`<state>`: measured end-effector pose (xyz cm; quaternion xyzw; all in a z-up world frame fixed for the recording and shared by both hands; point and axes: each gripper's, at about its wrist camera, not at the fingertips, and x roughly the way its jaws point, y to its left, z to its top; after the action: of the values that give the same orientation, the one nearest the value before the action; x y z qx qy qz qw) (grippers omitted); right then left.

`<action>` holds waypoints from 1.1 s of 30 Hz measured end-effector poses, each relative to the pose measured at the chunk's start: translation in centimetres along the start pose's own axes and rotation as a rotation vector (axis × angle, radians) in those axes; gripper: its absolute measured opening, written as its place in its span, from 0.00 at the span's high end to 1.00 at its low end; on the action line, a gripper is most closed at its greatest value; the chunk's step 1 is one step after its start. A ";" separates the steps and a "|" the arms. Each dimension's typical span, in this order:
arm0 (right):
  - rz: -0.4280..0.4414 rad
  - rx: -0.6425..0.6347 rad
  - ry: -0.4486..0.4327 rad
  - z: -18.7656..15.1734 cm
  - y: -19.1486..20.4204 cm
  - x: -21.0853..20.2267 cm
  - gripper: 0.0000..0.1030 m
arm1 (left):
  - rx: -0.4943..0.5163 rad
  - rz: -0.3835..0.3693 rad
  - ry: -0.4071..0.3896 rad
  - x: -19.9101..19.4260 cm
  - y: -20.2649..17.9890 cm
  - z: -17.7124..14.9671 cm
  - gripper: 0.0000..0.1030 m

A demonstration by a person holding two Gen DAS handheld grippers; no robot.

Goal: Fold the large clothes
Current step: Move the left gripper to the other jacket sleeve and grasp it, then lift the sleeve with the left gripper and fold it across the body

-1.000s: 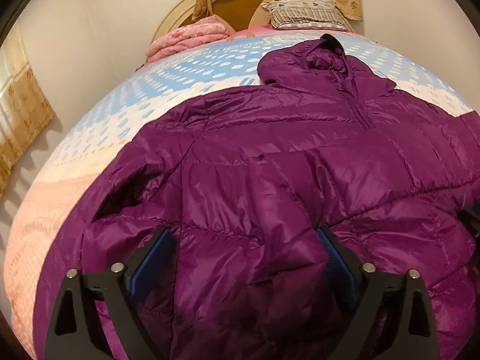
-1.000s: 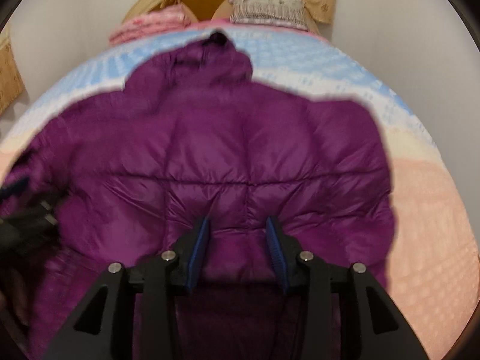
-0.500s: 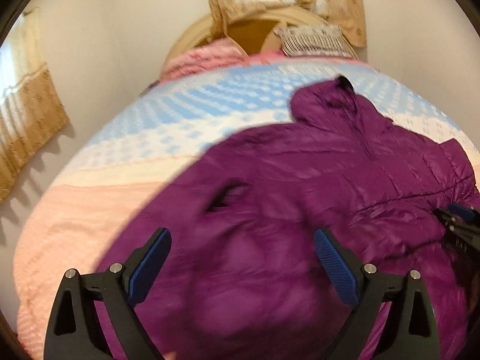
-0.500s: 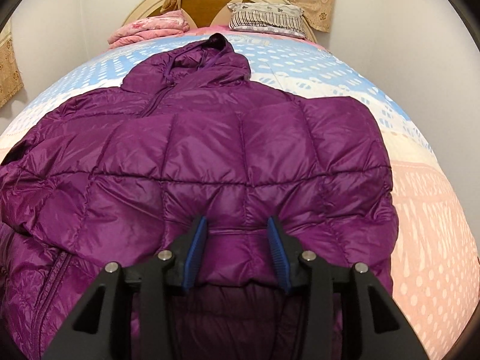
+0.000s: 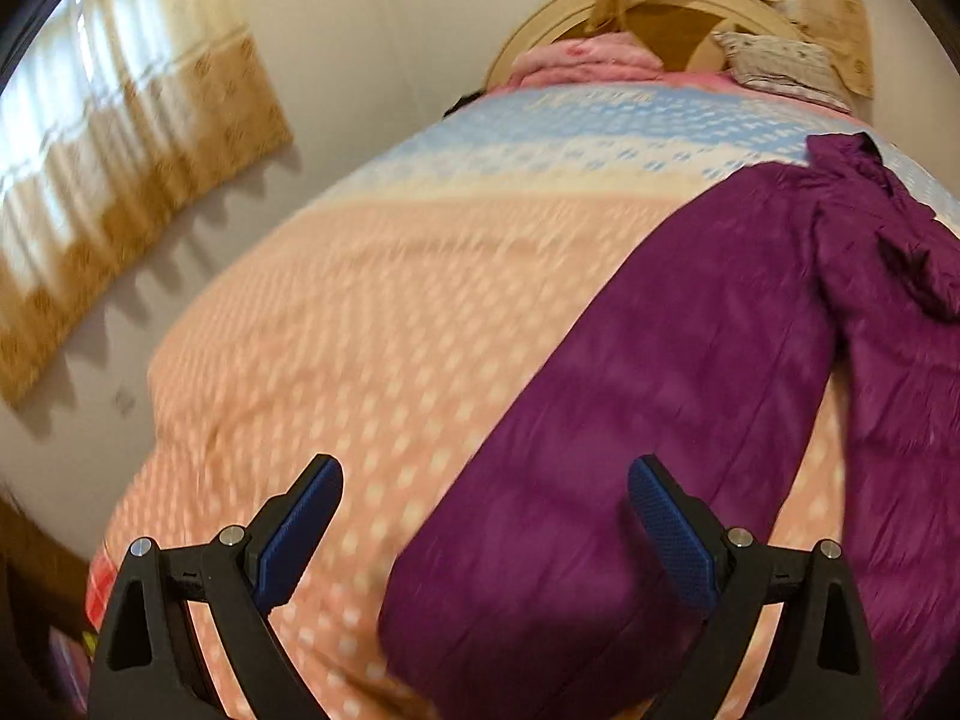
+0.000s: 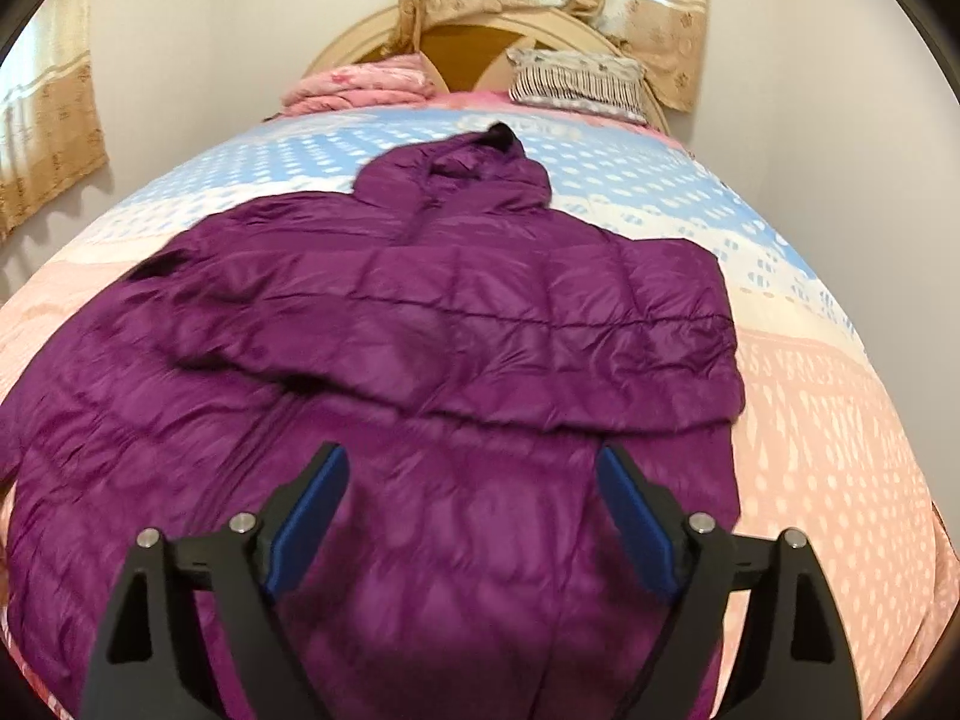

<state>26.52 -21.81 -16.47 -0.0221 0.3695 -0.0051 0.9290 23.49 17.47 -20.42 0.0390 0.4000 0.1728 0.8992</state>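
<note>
The bed [image 6: 840, 432] carries the purple puffer jacket [image 6: 480, 330], one sleeve folded across its chest. Both the right hand-held gripper [image 6: 474, 504], jaws just opened, and left hand-held gripper [image 5: 486, 522] are spread, empty. The slick, puffy sleeve may spring back unfolded.

Black left gripper [image 5: 485, 531], right gripper [image 6: 474, 516], blue ribbed pads, silver screws

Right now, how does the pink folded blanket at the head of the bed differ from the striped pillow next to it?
The pink folded blanket is plain rosy pink, while the striped pillow has dark and pale stripes. The blanket lies in flat stacked folds; the pillow is one plump cushion. The blanket sits on the picture's left of the headboard, the pillow on its right. Both rest at the head of the bed, beyond the purple quilted hooded jacket.
</note>
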 end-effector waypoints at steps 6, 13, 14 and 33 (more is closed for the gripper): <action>0.001 -0.006 -0.005 -1.0 1.0 -0.4 0.13 | -0.039 -0.066 0.077 1.8 0.4 -2.8 0.07; -0.015 0.046 -0.026 -2.1 -0.5 -1.8 0.13 | 0.023 -0.185 0.013 -0.5 -0.8 -2.2 0.97; -0.016 0.060 -0.030 -2.1 -0.9 -2.0 0.13 | 0.013 -0.192 -0.001 -1.0 -0.4 -1.7 0.98; -0.034 0.248 -0.093 -3.2 -7.2 -3.2 0.13 | 0.192 -0.283 -0.448 -14.3 -13.5 13.6 1.00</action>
<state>22.07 -28.99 -16.25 0.0862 0.3223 -0.0656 0.9404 28.35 0.89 -3.97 0.1047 0.2073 -0.0062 0.9726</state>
